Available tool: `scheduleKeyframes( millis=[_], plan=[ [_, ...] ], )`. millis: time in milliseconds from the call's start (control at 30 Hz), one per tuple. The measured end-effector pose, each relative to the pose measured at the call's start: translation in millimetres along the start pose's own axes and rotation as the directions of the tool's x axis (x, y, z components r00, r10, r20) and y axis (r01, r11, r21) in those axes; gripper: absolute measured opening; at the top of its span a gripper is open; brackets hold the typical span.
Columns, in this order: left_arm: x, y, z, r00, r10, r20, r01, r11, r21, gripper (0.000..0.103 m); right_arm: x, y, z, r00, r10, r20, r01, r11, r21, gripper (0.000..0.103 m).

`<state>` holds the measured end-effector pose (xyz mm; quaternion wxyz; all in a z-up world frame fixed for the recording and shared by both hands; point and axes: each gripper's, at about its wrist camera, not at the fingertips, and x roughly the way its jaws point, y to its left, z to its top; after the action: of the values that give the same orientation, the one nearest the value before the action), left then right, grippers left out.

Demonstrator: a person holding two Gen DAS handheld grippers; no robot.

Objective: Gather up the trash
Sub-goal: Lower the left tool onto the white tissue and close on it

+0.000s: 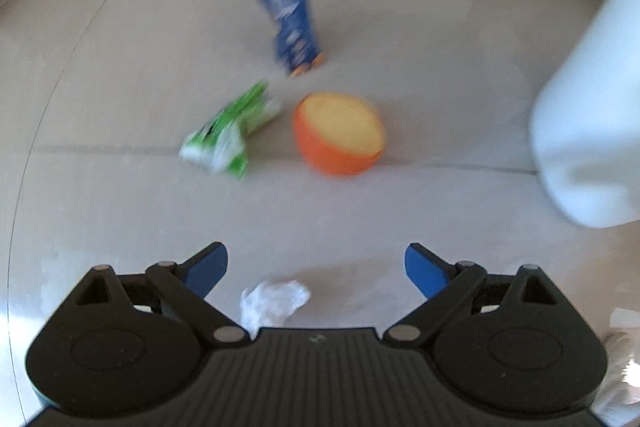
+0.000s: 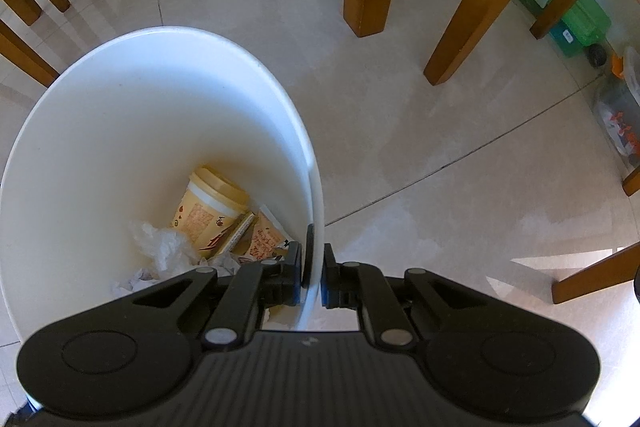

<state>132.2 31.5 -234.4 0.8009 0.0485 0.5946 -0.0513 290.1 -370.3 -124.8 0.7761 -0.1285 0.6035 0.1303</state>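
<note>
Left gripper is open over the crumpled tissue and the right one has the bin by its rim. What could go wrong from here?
1. The crumpled tissue sits close under the left gripper body, behind the fingertips, so closing now may miss it.
2. The right gripper pinches only the thin rim of the white bin; it could slip or tip, spilling the paper cup.
3. The orange half might roll if nudged.
</note>
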Motion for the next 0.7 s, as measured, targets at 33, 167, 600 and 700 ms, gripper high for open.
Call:
scheduleKeyframes(
  millis=[33, 167, 600, 700],
  plan=[
    [7.1, 6.3, -4.7, 1.000, 0.016, -0.008, -0.016, 1.000, -0.017, 0.094, 0.2, -0.5, 0.1, 1.000, 0.001, -0.001, -0.001, 1.000, 0.000, 0.011],
    [30.3, 23.8, -27.0, 0.999, 0.033, -0.020, -0.034, 0.998, -0.053, 0.090, 1.3, -1.6, 0.4, 1.000, -0.002, -0.005, 0.002, 1.000, 0.002, 0.011],
    [54.9, 26.1, -65.1, 0.999, 0.048, 0.014, -0.049, 0.996, 0.070, 0.072, 1.2, 2.1, -0.8, 1.000, -0.018, 0.006, 0.018, 1.000, -0.015, 0.011],
    [58.7, 26.4, -64.8, 0.999, 0.044, 0.011, -0.045, 0.997, 0.068, 0.066, 1.1, 2.0, -0.6, 1.000, -0.018, 0.008, 0.018, 1.000, -0.019, 0.011]
  ],
)
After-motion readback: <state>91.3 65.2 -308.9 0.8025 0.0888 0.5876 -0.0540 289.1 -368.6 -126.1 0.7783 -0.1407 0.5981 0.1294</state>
